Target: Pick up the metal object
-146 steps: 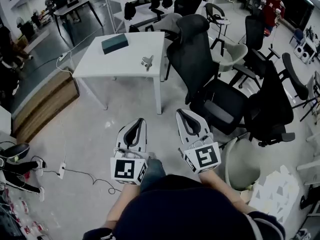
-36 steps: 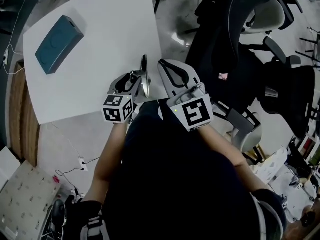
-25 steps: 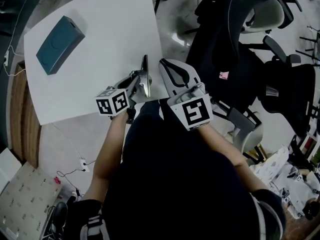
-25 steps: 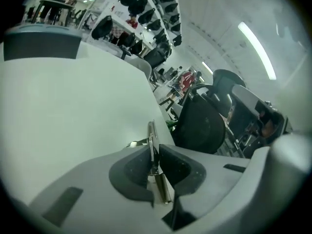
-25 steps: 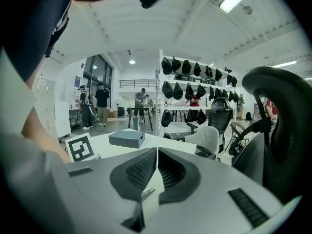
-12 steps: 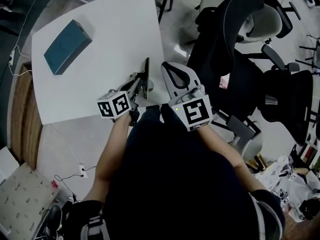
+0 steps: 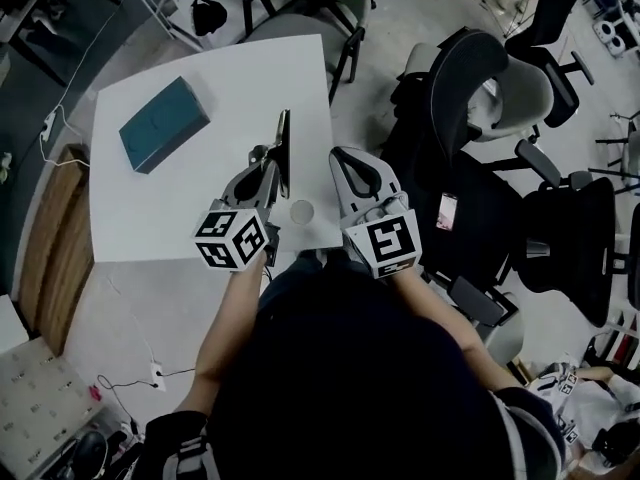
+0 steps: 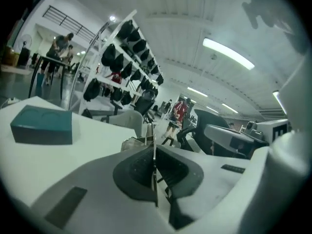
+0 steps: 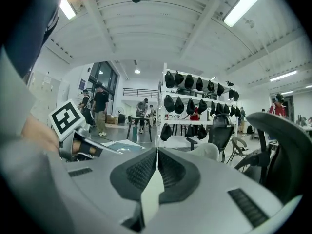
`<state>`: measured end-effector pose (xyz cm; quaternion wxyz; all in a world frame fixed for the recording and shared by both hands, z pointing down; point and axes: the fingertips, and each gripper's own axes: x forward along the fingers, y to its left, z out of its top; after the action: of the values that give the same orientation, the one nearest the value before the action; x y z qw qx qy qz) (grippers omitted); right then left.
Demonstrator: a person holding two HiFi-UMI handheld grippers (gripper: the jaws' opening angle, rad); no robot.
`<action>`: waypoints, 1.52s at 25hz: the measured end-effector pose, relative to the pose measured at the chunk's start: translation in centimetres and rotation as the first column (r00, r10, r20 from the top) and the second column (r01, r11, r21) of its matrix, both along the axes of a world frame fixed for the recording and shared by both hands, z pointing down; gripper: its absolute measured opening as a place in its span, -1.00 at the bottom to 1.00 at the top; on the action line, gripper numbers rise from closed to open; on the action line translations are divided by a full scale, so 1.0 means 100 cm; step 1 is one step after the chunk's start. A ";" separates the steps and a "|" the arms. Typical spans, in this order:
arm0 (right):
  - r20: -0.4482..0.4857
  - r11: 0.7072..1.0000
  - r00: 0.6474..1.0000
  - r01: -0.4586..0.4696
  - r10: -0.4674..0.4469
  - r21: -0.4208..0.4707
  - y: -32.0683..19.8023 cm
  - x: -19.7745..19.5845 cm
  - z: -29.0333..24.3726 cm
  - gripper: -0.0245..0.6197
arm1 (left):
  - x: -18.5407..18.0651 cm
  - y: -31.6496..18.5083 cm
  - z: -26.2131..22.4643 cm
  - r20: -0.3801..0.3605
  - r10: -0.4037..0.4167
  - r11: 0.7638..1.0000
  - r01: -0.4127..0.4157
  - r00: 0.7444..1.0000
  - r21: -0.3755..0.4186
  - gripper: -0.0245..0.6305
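1. Head view was used to place the thin, flat, silver metal object [image 7: 284,148]. It was seen edge-on, standing upright over the near right part of the white square table [image 7: 230,68]. It was well apart from the teal rectangular box [image 7: 165,123] lying toward the far left corner.
2. The left gripper [image 7: 266,166] was found clamped on the metal object. In the left gripper view its ribbed dark pads were pressed against both flat faces, and part of the metal was seen sticking out beyond the tips.
3. The right gripper [image 7: 350,166] was held just beside the left one. In the right gripper view its jaws were seen drawn together with nothing between them.
4. Whether the lower edge of the metal object was touching the table or already clear of it could not be told from any view.
5. The object was judged to be stiff and fairly light, with smooth faces likely to be slippery against the pads. No fragility was expected.
6. Because the piece is thin and long, it was judged that it could pivot or slide if pinched near one end. A hold across the broad faces, close to the middle and deep in the ribbed pads, was considered the safest.
7. A slow, level lift was judged advisable, so that the free end would not be swung against the neighbouring right gripper.
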<state>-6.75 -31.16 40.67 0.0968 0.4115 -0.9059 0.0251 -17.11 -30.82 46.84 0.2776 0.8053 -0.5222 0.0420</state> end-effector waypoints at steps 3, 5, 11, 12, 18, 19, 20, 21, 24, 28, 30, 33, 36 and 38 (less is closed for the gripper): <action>0.013 0.999 1.000 -0.014 0.014 0.040 -0.007 0.005 -0.021 -0.84 | -0.002 -0.007 -0.039 0.058 -0.026 0.993 0.019 0.998 0.114 -0.85; 0.011 0.998 1.000 -0.022 0.022 0.058 -0.010 0.010 -0.033 -0.84 | -0.003 -0.011 -0.063 0.100 -0.044 0.981 0.024 0.994 0.191 -0.85; 0.076 0.980 0.996 -0.050 0.036 0.192 -0.018 0.015 -0.095 -0.84 | 0.000 -0.015 -0.134 0.183 -0.103 0.923 0.025 0.978 0.384 -0.85; 0.084 0.975 0.996 -0.053 0.035 0.217 -0.019 0.016 -0.106 -0.84 | 0.002 -0.016 -0.146 0.198 -0.111 0.910 0.020 0.974 0.415 -0.85; 0.092 0.927 0.995 -0.056 0.023 0.372 -0.021 0.021 -0.156 -0.84 | 0.012 -0.018 -0.200 0.209 -0.153 0.845 0.018 0.966 0.535 -0.85; 0.099 0.927 0.995 -0.065 0.031 0.369 -0.023 0.022 -0.161 -0.84 | 0.012 -0.018 -0.208 0.200 -0.159 0.838 0.025 0.967 0.545 -0.85; 0.105 0.928 0.994 -0.075 0.039 0.366 -0.024 0.024 -0.166 -0.84 | 0.013 -0.019 -0.216 0.192 -0.165 0.831 0.032 0.967 0.555 -0.85; 0.109 0.927 0.993 -0.083 0.046 0.366 -0.025 0.025 -0.171 -0.84 | 0.013 -0.019 -0.224 0.186 -0.171 0.825 0.038 0.968 0.564 -0.85; 0.111 0.921 0.991 -0.109 0.073 0.374 -0.025 0.031 -0.185 -0.84 | 0.013 -0.017 -0.242 0.179 -0.187 0.804 0.047 0.966 0.592 -0.85; 0.128 0.914 0.989 -0.117 0.072 0.389 -0.025 0.039 -0.187 -0.84 | 0.014 -0.015 -0.248 0.182 -0.202 0.793 0.052 0.962 0.607 -0.85; 0.124 0.913 0.989 -0.122 0.079 0.390 -0.027 0.041 -0.187 -0.84 | 0.013 -0.015 -0.246 0.186 -0.205 0.796 0.053 0.961 0.603 -0.85; 0.115 0.905 0.989 -0.132 0.093 0.404 -0.028 0.043 -0.188 -0.84 | 0.011 -0.015 -0.243 0.191 -0.206 0.800 0.053 0.960 0.597 -0.85; 0.105 0.903 0.991 -0.120 0.084 0.412 -0.026 0.040 -0.186 -0.84 | 0.009 -0.014 -0.242 0.192 -0.205 0.801 0.052 0.960 0.597 -0.85; 0.103 0.911 0.991 -0.118 0.084 0.395 -0.026 0.041 -0.183 -0.84 | 0.010 -0.014 -0.243 0.190 -0.206 0.799 0.053 0.960 0.599 -0.85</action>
<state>-2.70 -33.74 22.34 -0.0290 0.4675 -0.8726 -0.1383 -16.14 -32.21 22.53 -0.0499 0.8020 -0.5938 -0.0416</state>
